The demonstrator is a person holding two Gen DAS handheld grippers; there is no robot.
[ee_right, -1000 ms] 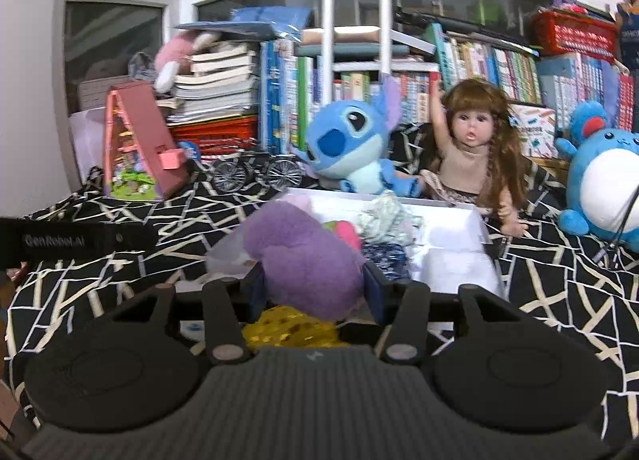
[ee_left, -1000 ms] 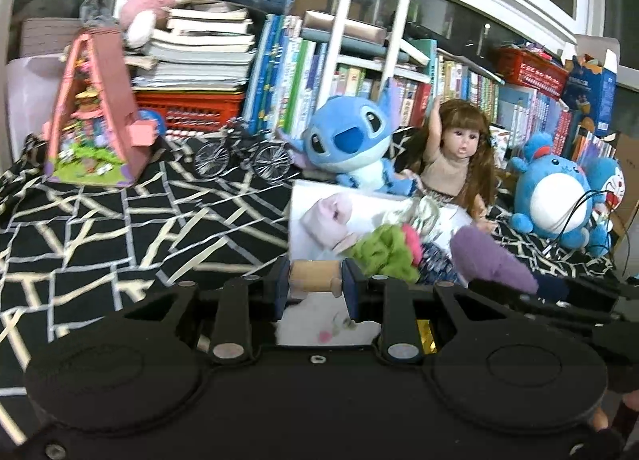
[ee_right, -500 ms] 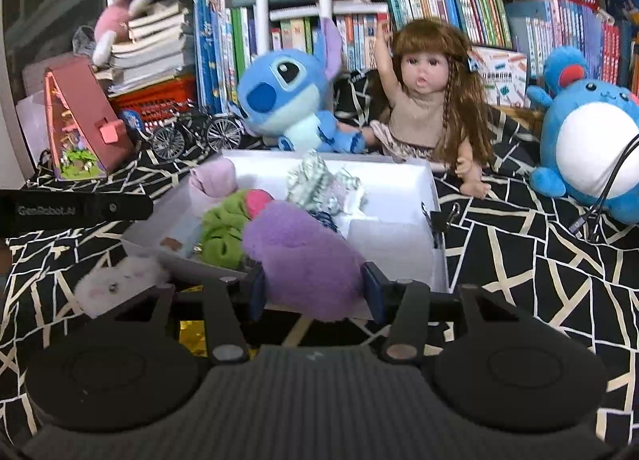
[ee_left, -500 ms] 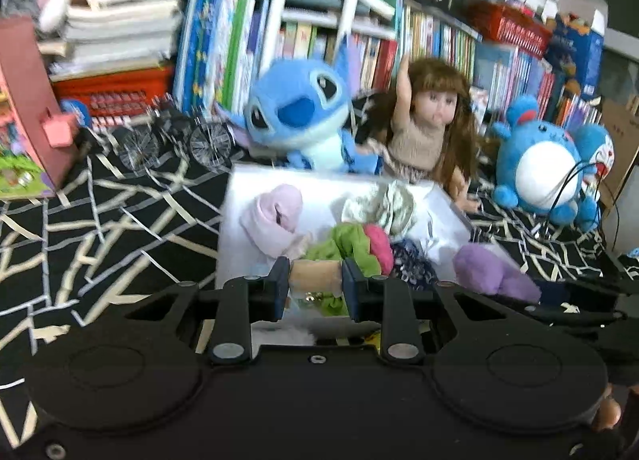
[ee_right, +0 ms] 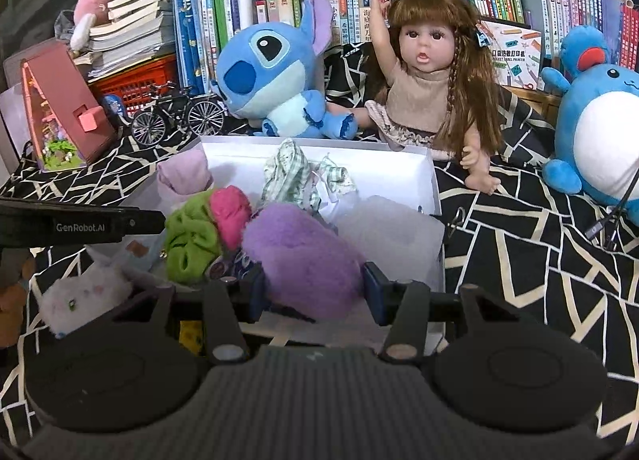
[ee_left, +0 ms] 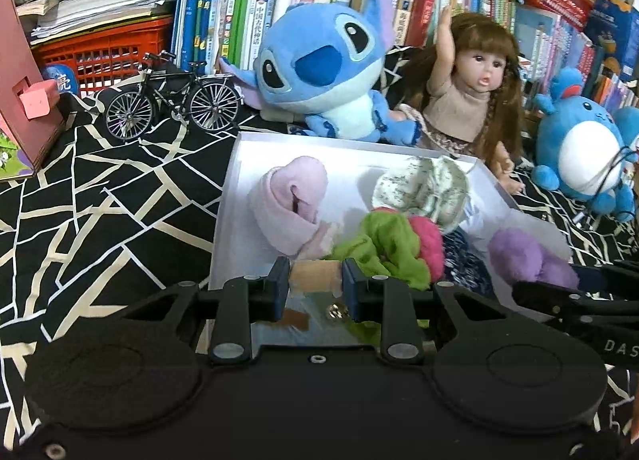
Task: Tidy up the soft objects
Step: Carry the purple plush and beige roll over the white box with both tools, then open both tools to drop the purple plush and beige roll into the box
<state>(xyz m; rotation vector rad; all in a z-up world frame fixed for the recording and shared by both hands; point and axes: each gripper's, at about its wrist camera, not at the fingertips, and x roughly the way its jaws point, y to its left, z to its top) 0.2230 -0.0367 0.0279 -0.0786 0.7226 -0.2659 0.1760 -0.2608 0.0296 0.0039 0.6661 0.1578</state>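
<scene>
Left gripper [ee_left: 315, 284] clamps my tan soft piece | right gripper [ee_right: 313, 287] clamps fuzzy purple plush [ee_right: 303, 256] | advise releasing low inside shallow white box [ee_right: 433, 184], near edge, clear of green-pink bundle [ee_right: 203, 232].

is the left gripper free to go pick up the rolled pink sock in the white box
Probably not yet. The left gripper is already shut on a small tan object, so its jaws are occupied. The rolled pink sock lies uncovered just ahead in the white box.

Free room in white box's [ee_right: 403, 168] right half
</scene>
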